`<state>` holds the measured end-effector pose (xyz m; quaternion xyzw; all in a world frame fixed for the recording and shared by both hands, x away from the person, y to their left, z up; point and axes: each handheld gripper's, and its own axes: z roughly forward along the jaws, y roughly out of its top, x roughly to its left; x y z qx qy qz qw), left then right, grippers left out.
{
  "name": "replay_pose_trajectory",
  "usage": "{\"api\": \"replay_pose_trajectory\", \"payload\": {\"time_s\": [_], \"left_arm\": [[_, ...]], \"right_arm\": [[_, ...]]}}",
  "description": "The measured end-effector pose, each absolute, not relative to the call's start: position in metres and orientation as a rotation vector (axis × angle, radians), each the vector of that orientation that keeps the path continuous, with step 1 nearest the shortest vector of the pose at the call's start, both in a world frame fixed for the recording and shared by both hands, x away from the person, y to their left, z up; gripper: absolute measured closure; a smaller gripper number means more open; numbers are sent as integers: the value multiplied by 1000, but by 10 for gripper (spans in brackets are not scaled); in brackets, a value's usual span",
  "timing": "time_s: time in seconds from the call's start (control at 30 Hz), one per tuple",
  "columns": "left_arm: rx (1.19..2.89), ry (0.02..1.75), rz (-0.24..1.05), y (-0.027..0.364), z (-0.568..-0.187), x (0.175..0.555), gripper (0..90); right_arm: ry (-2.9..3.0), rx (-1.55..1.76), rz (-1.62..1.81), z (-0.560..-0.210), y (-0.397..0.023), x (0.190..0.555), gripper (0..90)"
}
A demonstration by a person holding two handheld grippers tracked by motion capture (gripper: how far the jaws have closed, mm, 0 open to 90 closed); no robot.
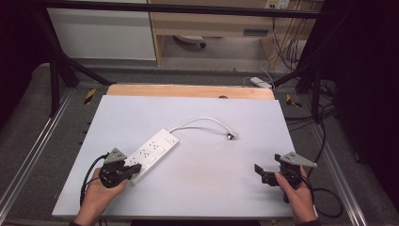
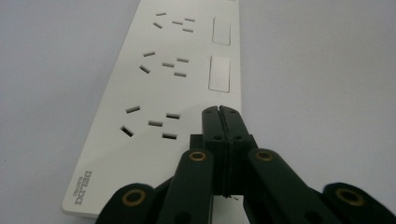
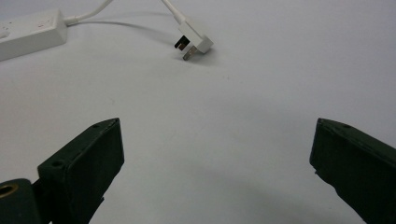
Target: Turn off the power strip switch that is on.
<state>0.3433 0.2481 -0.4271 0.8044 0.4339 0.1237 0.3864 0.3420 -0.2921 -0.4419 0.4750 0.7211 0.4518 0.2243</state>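
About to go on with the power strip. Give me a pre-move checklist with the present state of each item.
1. Left gripper shut, tips over the power strip: ok.
2. Tips pressing one of its switches: cannot tell.
3. Right gripper open, nothing between jaws: ok.
4. Plug lying free on the table, prongs showing: ok.
5. Cord untangled, not under either hand: ok.

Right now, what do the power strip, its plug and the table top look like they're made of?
Power strip: likely hard white plastic, smooth with a slight sheen and crisp moulded slots. Plug: the same white plastic look, with flat prongs that seem metal. Table top: a smooth, matt pale sheet, perhaps laminate or board; a wooden edge shows at its far side.
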Motion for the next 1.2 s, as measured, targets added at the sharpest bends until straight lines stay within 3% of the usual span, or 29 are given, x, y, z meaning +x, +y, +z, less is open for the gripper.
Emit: {"api": "replay_pose_trajectory", "payload": {"time_s": [1.2], "left_arm": [[2055, 1088, 307, 249, -428, 343, 900]], "right_arm": [[1993, 1307, 1243, -442, -292, 342, 34]]}}
